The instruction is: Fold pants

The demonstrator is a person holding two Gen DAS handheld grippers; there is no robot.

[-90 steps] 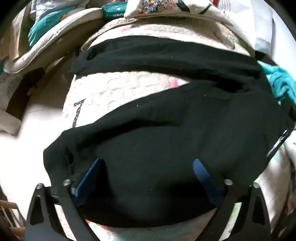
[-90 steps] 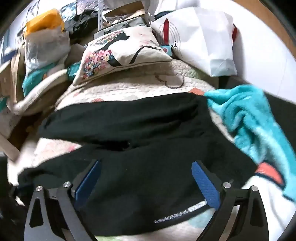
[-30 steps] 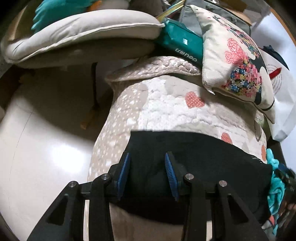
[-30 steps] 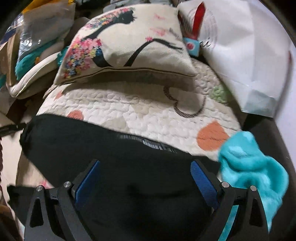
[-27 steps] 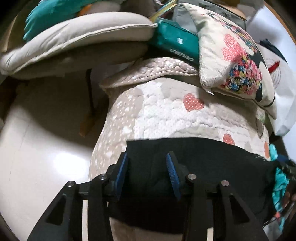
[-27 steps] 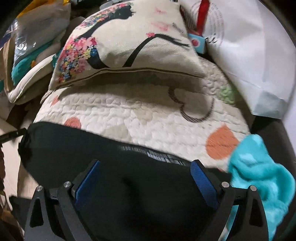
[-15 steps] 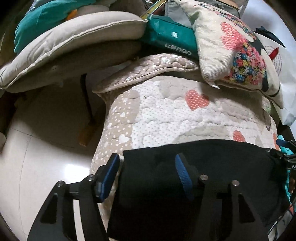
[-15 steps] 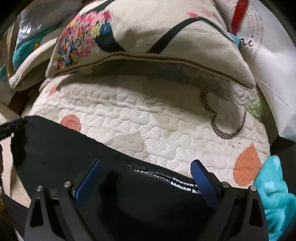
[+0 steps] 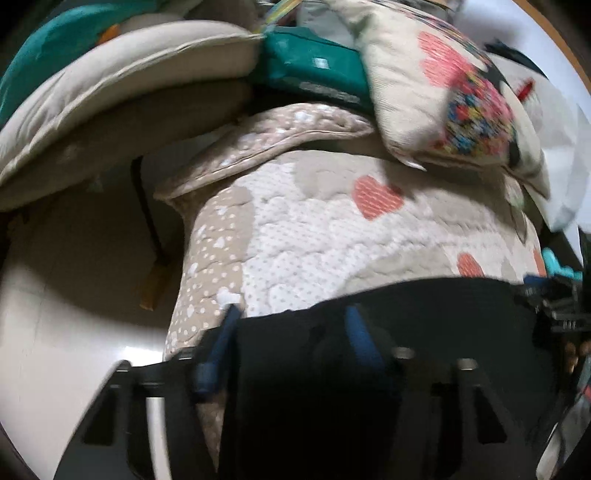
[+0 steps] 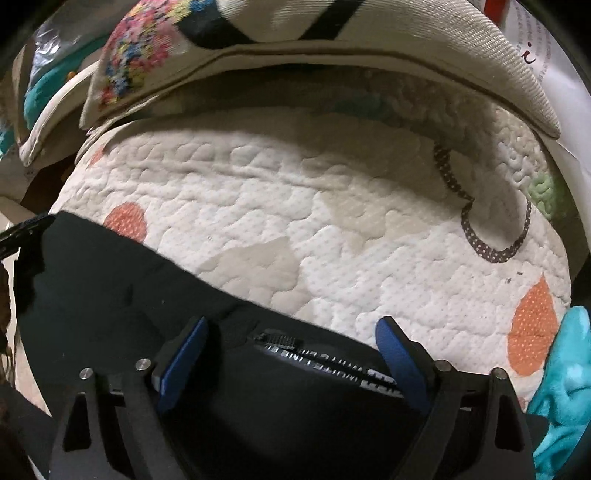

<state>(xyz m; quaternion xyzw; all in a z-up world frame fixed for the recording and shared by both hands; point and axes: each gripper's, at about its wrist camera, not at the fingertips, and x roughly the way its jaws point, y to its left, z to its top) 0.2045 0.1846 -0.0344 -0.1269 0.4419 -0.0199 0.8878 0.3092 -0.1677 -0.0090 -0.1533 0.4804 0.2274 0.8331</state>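
Both pairs of jaws are seen spread apart, with nothing clamped between them. On the left gripper (image 9: pixel 291 325) the blue pads (image 9: pixel 360 339) are parted over the near left corner of the black pants (image 9: pixel 424 332), and the fabric is seen lying loose between them; the view is blurred by motion, so contact between pad and cloth cannot be judged. On the right gripper (image 10: pixel 291 336) the blue pads (image 10: pixel 400 360) are held wider still, and the white-lettered waistband (image 10: pixel 332 363) of the pants (image 10: pixel 122 295) is framed between them without being pinched.

The pants are laid across the near part of a quilted mat (image 9: pixel 332 229), their far edge running straight from side to side, with dotted white quilting, orange hearts and a dark dotted outline exposed beyond it (image 10: pixel 332 221). In the left wrist view the right gripper is glimpsed at the far right end of that edge; in the right wrist view the left gripper is glimpsed at its far left end.

A printed cushion (image 9: pixel 454 96) with a flower pattern is propped against the far end of the mat (image 10: pixel 295 33). A teal packet (image 9: pixel 314 70) is wedged beside it, under a beige pad (image 9: pixel 122 81). A turquoise towel (image 10: pixel 565 387) is bunched just beside the mat at the right. Pale floor (image 9: pixel 74 295) is seen off the mat's left edge.
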